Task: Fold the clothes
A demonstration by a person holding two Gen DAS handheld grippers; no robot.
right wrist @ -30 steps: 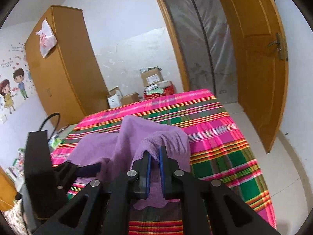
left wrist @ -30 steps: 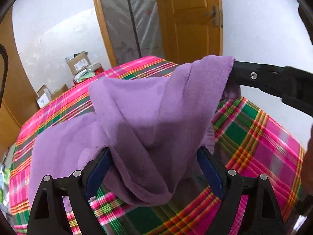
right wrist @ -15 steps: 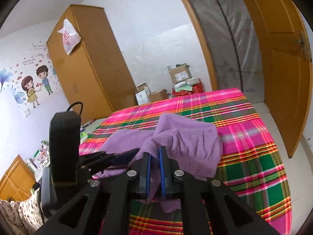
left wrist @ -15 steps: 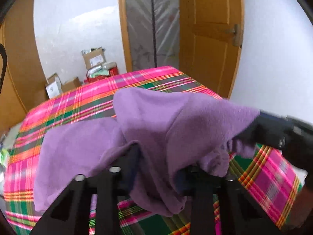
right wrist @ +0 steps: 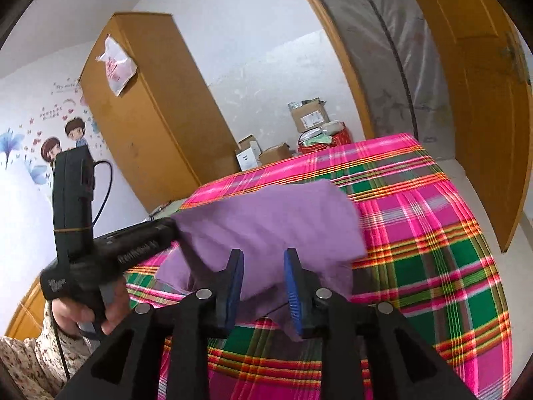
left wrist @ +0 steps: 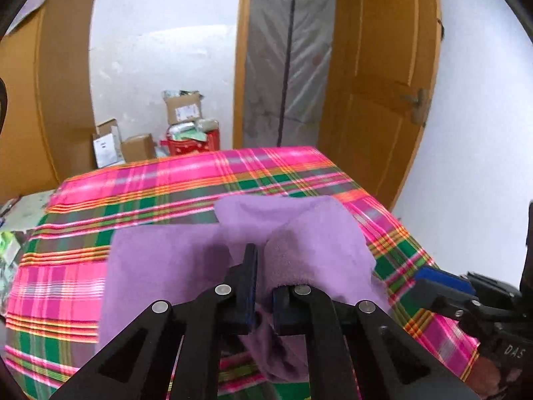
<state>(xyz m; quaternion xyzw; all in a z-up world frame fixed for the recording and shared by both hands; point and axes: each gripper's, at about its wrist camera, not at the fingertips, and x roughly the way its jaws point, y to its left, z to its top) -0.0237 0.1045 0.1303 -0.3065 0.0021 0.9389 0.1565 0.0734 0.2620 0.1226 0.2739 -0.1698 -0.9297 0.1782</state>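
A purple fleece cloth [left wrist: 160, 266] lies partly spread on the plaid bedspread [left wrist: 150, 186], with its near right part bunched and lifted. My left gripper [left wrist: 263, 296] is shut on a fold of that cloth; from the right wrist view it [right wrist: 175, 228] holds the cloth's [right wrist: 273, 220] left edge up. My right gripper [right wrist: 263, 286] is open, its blue pads apart, with the cloth hanging just beyond and between them. It also shows at the right edge of the left wrist view [left wrist: 443, 286], clear of the cloth.
The pink and green plaid bed [right wrist: 433, 233] fills the foreground. Cardboard boxes [left wrist: 183, 110] and a red box [left wrist: 193, 143] stand against the far wall. A wooden wardrobe [right wrist: 150, 116] is at left, an open wooden door [left wrist: 379, 83] at right.
My left gripper closed on the cloth. My right gripper let go, opened and pulled back to the right. The cloth dropped lower over the bed.
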